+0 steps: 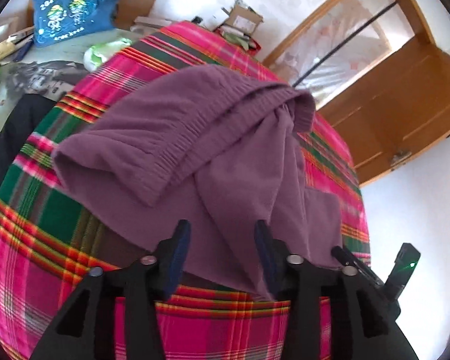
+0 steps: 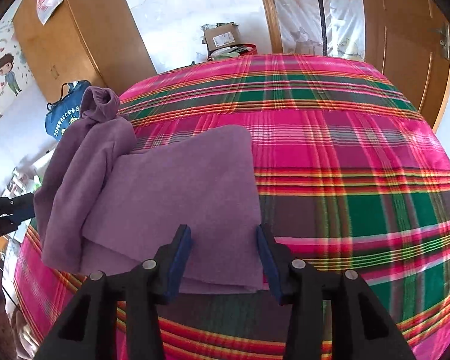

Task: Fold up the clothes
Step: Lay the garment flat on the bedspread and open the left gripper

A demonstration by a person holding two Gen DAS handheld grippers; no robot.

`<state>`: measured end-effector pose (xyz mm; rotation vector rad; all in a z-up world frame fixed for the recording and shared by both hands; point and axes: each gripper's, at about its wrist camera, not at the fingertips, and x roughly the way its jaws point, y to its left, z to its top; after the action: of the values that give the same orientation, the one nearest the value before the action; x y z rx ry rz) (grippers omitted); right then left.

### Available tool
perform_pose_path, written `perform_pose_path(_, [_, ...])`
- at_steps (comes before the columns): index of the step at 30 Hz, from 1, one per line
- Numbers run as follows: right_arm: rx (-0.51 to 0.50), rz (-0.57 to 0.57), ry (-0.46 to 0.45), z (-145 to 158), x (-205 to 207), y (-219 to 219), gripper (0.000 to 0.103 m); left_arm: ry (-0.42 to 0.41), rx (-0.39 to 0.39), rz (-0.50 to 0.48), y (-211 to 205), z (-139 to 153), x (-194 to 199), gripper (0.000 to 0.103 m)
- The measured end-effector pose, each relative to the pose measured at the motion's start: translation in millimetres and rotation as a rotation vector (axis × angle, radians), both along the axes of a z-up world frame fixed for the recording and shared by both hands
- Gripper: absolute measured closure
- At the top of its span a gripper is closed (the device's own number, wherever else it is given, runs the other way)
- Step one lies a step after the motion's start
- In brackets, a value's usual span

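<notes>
the left gripper (image 1: 222, 240) stands spread over the near edge of the purple garment (image 1: 171, 138), pads not pinching it; the garment lies partly folded on the pink plaid sheet (image 1: 45, 240); the right gripper (image 2: 224, 246) is spread too, above its flat folded corner

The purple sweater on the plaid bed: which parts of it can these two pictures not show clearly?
- Purple sweater, near hem: left wrist view, hidden behind the left gripper.
- Lower folded layers: right wrist view, covered by the top panel; near edge partly behind the right gripper.
- Sleeve, far end: bunched, cuff curled.
- Plaid bedcover beneath: covered.
</notes>
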<state>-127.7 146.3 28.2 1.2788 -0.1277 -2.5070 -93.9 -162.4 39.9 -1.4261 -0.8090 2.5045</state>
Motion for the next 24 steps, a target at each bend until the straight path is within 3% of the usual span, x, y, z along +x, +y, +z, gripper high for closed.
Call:
perform_pose_path(3, [0.007, -0.022, 0.009, 1, 0, 3, 0.071, -0.030, -0.027, -0.029, 11, -2, -7, 0.054])
perform_pose_path(5, [-0.004, -0.040, 0.011, 4, -1, 4, 0.087, -0.020, -0.048, -0.042, 17, 0, -6, 0.054])
perform_pose_path(7, [-0.015, -0.039, 0.009, 5, 0, 7, 0.091, -0.007, -0.069, -0.053, 23, 3, -5, 0.049])
perform_pose_path(14, [-0.064, -0.061, 0.052, 16, 7, 11, 0.094, -0.032, -0.158, -0.055, 32, 1, -6, 0.048])
perform_pose_path(24, [-0.058, -0.154, 0.188, 55, 30, 33, 0.095, -0.092, -0.146, -0.025, 31, -7, -11, 0.049])
